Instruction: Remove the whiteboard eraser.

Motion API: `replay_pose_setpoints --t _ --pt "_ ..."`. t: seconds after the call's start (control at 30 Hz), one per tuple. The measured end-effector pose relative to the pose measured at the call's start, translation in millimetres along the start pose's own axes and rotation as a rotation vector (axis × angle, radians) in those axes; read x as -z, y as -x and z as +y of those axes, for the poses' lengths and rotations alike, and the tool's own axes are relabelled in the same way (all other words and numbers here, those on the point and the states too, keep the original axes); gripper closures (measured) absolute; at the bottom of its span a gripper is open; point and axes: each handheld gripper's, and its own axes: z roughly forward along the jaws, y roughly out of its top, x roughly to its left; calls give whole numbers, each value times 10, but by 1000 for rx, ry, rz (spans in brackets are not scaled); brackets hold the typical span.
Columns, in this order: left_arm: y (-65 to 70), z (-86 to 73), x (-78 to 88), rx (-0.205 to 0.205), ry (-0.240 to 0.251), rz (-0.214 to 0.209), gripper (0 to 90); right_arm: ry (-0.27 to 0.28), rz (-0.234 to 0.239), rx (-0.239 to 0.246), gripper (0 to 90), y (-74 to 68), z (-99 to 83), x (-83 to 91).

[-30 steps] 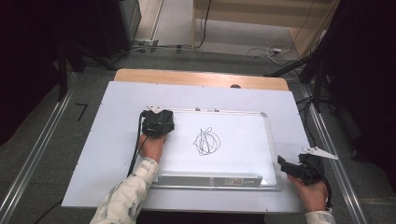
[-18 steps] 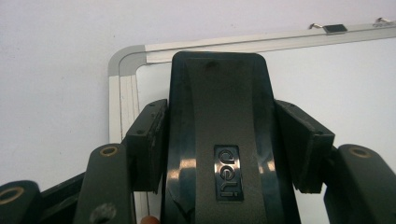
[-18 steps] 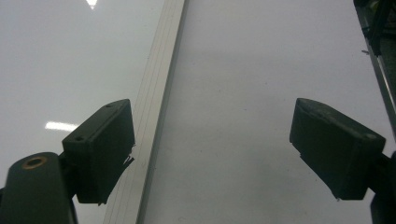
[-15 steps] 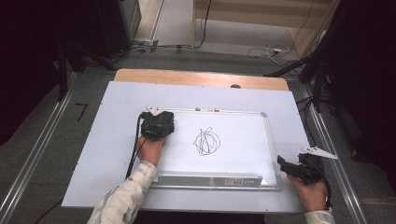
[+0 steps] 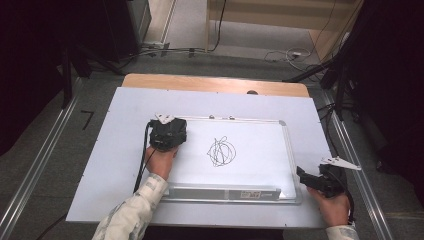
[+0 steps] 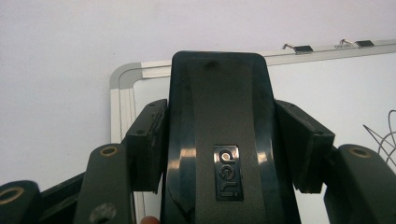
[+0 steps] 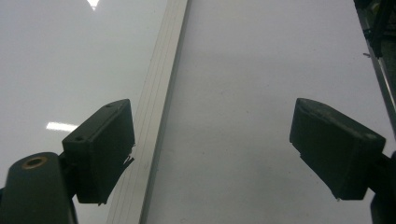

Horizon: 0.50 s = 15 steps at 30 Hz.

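Eraser [image 6: 219, 140], black and shiny with a small logo, sits clamped in the left gripper [image 5: 167, 132] at the whiteboard's [image 5: 250, 172] top left corner. One scribble [image 5: 221, 152] lies mid-board, with bare white around it. The right gripper [image 7: 212, 154] has its jaws wide apart by the board's right edge.

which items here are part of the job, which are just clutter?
In the job:
- left gripper, shut on the black eraser
- whiteboard, flat on the table
- black scribble near the board's middle

Not in use:
- right gripper, jaws open, holding nothing, at the board's right edge
- white sheet under the board
- cables on the floor beyond the table
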Motion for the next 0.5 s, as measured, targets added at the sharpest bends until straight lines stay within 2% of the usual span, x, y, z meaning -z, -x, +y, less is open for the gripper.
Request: replay_pose_setpoints --t 0.2,0.5 --pt "29 -2 18 -9 10 3 400 0 -1 4 127 4 -3 1" --pt "24 1 20 -1 10 -10 399 -1 -2 1 127 1 -4 4"
